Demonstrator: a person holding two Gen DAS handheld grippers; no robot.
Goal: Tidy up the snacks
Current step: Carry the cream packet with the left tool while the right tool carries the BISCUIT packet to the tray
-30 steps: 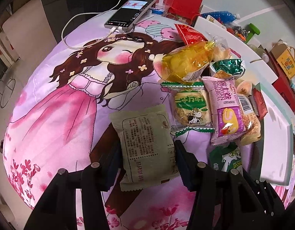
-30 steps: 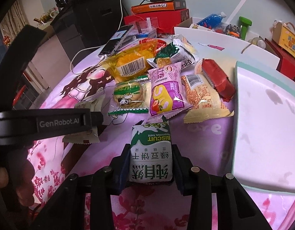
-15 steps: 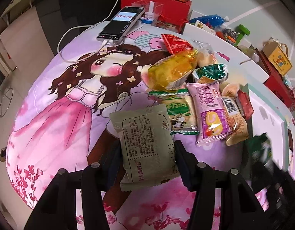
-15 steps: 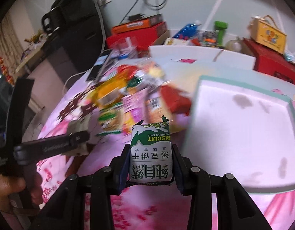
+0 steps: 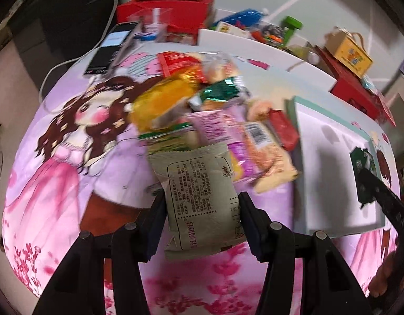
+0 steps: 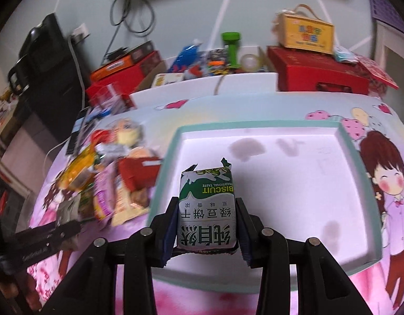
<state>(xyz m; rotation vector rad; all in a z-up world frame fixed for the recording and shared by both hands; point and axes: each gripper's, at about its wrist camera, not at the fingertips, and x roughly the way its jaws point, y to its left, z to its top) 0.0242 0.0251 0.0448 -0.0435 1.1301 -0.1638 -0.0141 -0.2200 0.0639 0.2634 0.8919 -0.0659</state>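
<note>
Right wrist: right gripper (image 6: 206, 232) pinching biscuit pack (image 6: 206, 211) above tray (image 6: 165, 168) near rim; tray floor bare.

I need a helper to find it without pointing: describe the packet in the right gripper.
Start at the white tray with the mint-green rim on the pink cartoon cloth. Over its near edge, the right gripper clamps the green-and-white biscuit packet. Unlike the grey-green packet in the left gripper, it carries the English word BISCUIT and big white characters.
</note>
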